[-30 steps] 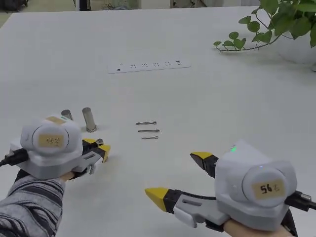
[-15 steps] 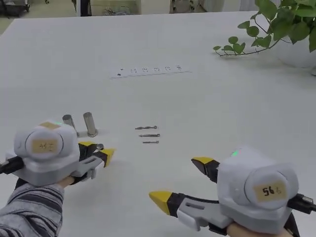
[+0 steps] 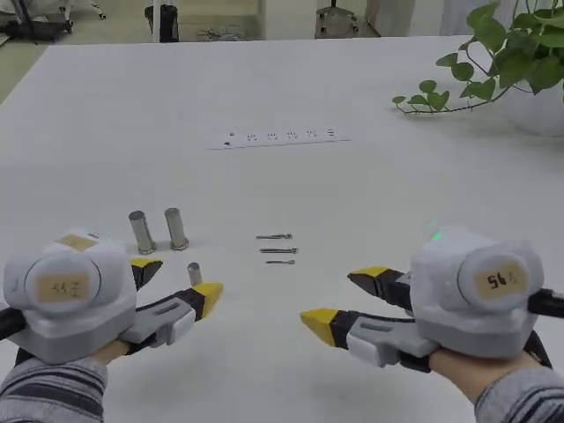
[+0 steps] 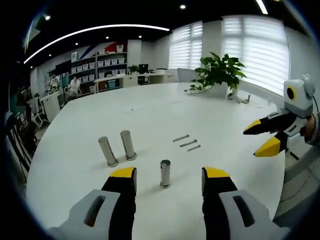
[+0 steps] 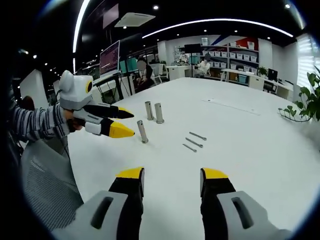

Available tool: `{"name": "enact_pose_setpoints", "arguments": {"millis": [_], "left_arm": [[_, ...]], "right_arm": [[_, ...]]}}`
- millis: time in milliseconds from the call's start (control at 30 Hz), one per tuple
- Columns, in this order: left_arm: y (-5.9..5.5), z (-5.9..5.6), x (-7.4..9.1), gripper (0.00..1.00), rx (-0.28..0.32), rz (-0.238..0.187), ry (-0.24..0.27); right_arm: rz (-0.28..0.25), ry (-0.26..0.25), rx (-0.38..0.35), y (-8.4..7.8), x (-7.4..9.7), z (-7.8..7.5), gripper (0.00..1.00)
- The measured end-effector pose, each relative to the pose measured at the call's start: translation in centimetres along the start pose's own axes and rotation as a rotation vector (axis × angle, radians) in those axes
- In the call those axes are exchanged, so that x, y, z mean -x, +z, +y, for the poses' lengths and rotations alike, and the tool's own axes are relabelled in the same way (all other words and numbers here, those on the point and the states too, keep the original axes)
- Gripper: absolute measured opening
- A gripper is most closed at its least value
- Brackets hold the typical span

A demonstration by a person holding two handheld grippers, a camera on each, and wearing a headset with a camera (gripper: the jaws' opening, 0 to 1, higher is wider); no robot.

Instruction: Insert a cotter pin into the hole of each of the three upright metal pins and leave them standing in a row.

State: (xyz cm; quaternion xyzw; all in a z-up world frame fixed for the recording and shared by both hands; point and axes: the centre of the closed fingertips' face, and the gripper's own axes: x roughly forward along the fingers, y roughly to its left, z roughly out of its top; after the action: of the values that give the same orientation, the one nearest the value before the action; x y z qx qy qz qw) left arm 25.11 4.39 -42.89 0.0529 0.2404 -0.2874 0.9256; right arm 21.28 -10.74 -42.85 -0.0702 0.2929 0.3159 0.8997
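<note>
Left fingers point(image 4: 122, 176) wider, pin point(image 4: 165, 173) between

Bare table point(image 3: 379, 203) surrounds the cotter pins point(image 3: 278, 249); one metal pin point(image 3: 195, 274) stands just before the left tool point(image 3: 181, 277).

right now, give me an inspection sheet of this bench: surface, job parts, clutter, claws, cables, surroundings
surface: white table, looks clean
job's things: three metal pins upright, two side by side, one nearer between the left claw's jaws with a gap on each side; three cotter pins lying parallel, none inserted
clutter: power strip lying flat, apart from the parts
grippers: left claw open around the near pin; right claw open, empty
cables: black cable behind the left claw
surroundings: potted plant at the table's far right; shelves beyond
</note>
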Motion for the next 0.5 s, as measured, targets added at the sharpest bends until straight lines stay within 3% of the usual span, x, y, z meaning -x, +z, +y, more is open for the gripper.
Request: {"name": "enact_pose_setpoints", "arguments": {"millis": [33,100,267,400,500], "left_arm": [[0.0,0.0,0.2,0.52,-0.011,-0.002,0.0],[-0.1,-0.1,0.6,0.55,-0.015,-0.004,0.0],[-0.4,-0.1,1.4,0.63,0.0,-0.006,-0.002],[-0.9,-0.2,1.5,0.71,0.013,0.017,-0.012],[-1.0,-0.1,1.7,0.74,0.004,0.009,-0.002]], "right_arm": [[0.025,0.003,0.022,0.0,-0.2,-0.5,0.36],[0.018,0.007,0.045,0.6,-0.6,-0.9,0.32],[0.06,0.041,0.076,1.6,-1.9,-1.8,0.31],[0.143,0.087,0.156,1.5,-3.2,-2.1,0.27],[0.191,0.104,0.191,1.5,-4.1,-2.4,0.24]]}}
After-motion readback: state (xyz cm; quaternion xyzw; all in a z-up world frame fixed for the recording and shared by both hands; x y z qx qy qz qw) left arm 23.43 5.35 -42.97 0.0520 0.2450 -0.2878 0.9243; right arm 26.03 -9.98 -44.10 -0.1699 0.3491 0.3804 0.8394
